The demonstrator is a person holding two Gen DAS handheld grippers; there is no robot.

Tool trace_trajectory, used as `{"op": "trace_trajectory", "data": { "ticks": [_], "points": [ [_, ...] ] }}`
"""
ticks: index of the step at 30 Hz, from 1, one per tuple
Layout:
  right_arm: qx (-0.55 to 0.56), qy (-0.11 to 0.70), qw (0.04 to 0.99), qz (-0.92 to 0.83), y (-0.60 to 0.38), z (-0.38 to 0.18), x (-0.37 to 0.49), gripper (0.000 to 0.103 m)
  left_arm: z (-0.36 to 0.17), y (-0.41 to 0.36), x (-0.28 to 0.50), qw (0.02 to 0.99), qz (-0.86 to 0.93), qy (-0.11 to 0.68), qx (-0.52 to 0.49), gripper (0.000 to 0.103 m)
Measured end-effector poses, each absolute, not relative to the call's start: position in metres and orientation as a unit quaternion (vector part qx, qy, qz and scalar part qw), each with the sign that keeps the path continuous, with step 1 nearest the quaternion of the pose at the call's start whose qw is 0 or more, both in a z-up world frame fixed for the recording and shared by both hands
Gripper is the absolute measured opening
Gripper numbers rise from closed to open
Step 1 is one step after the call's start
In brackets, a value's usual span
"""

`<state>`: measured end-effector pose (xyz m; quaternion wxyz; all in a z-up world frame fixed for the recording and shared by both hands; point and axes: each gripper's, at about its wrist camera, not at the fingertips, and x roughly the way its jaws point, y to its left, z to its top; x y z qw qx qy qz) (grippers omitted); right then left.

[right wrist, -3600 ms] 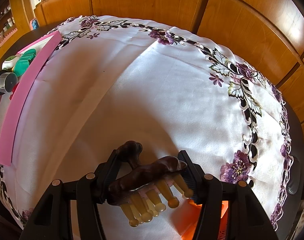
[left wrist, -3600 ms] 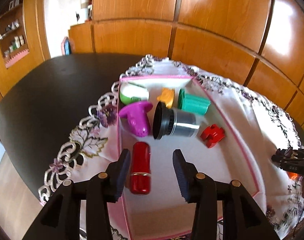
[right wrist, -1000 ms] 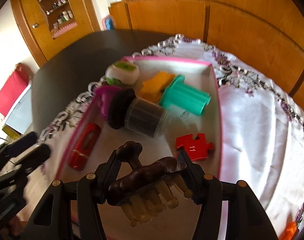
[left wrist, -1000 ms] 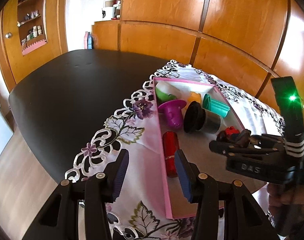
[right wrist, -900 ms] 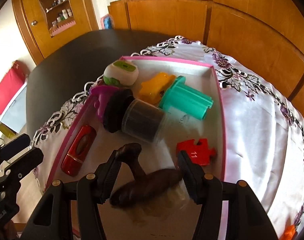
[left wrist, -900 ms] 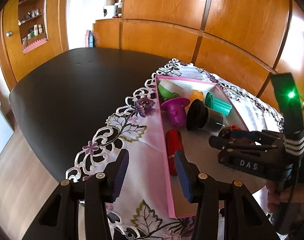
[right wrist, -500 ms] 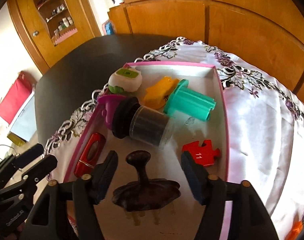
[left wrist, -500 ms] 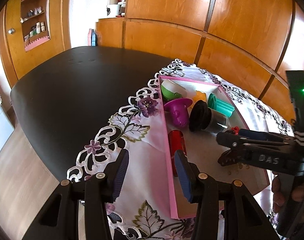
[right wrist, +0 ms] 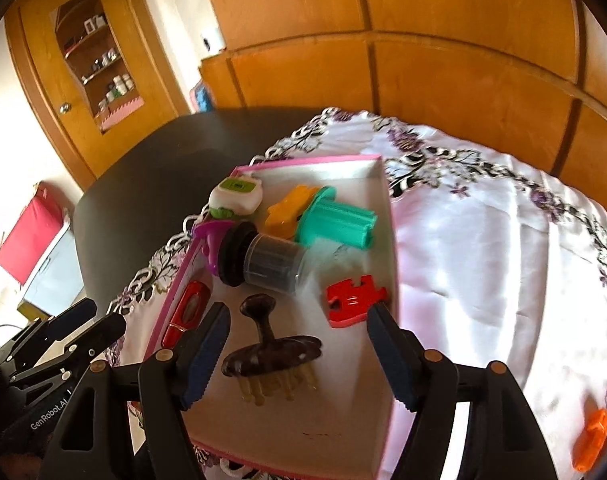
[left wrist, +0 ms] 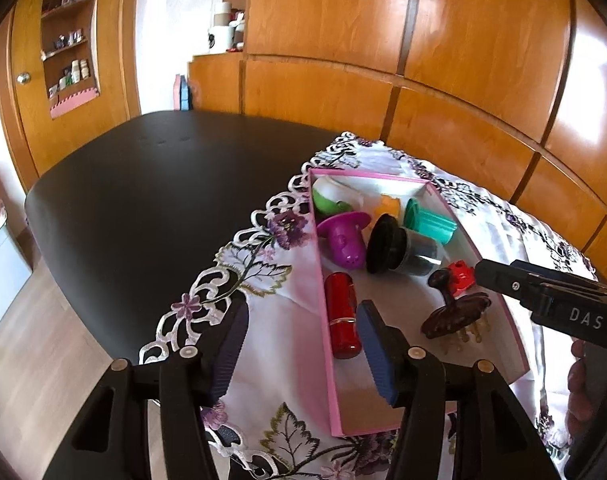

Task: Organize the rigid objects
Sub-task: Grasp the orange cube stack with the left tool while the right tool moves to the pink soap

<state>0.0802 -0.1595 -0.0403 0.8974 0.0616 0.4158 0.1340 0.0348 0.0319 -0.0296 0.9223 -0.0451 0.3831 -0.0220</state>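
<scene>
A pink-rimmed box point(right wrist: 390, 240) point(left wrist: 321, 304) on the embroidered cloth holds a brown scalp massager point(right wrist: 269, 352) point(left wrist: 453, 314), a red puzzle piece point(right wrist: 353, 298) point(left wrist: 459, 278), a black-lidded jar point(right wrist: 263, 262) point(left wrist: 399, 250), a teal piece point(right wrist: 337, 224), an orange piece point(right wrist: 287, 210), a purple piece point(left wrist: 341, 240), a white-green piece point(right wrist: 236, 196) and a red tube point(left wrist: 342, 318). My right gripper point(right wrist: 295, 356) is open, above the massager, not touching it. My left gripper point(left wrist: 303, 344) is open and empty at the box's near left edge.
An orange object point(right wrist: 593, 444) lies on the cloth at the far right. The dark table point(left wrist: 151, 196) stretches left of the cloth. Wooden cabinets point(left wrist: 443, 60) stand behind. The right gripper's body point(left wrist: 543, 300) reaches over the box from the right.
My right gripper carried the massager over the box, opened and let it go; it now lies in the box. The gripper has since lifted back. My left gripper stayed open and drew away left.
</scene>
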Motion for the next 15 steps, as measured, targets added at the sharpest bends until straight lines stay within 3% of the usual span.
{"op": "trace_trajectory", "data": {
  "ticks": [15],
  "points": [
    [0.051,0.399,0.912,0.075,-0.212,-0.029,0.044,0.072,-0.014,-0.003,0.023,0.928,-0.072,0.364,-0.012,0.062]
  ]
}}
